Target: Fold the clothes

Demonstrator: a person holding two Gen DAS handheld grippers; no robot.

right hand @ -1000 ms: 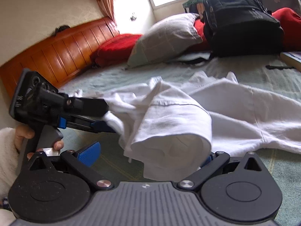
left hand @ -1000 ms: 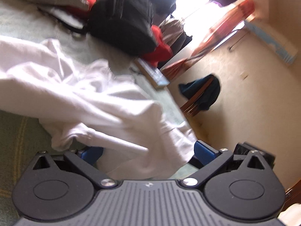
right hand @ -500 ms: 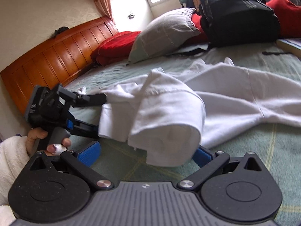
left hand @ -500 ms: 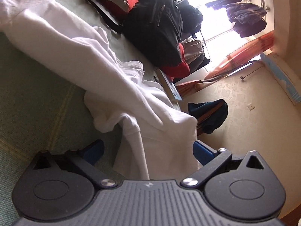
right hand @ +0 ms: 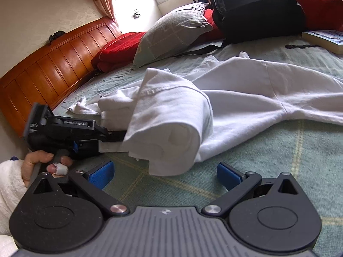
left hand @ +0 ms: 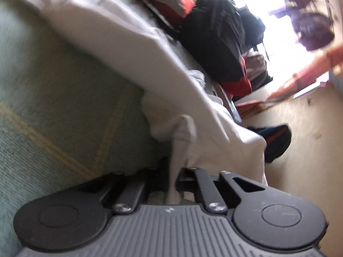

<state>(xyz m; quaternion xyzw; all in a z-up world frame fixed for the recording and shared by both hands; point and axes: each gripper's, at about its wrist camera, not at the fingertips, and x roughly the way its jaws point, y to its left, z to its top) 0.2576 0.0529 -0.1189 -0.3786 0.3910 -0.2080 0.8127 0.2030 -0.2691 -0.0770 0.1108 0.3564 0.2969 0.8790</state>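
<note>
Bedroom, green bedspread (right hand: 278,150) below wooden headboard (right hand: 53,64). White garment (right hand: 246,90) spread across bedspread, near end bunched. Left gripper (left hand: 173,171) just clamped on garment fold. Right gripper (right hand: 165,174) spread wide, empty, just before bunched end.

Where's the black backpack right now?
In the right wrist view, the black backpack stands at the top right on the green bedspread, between the grey pillow and a red cushion.

I'm seeing soft matt white cloth garment (right hand: 246,90), glossy varnished wood headboard (right hand: 53,64), and woven green bedspread (right hand: 278,150).
</note>
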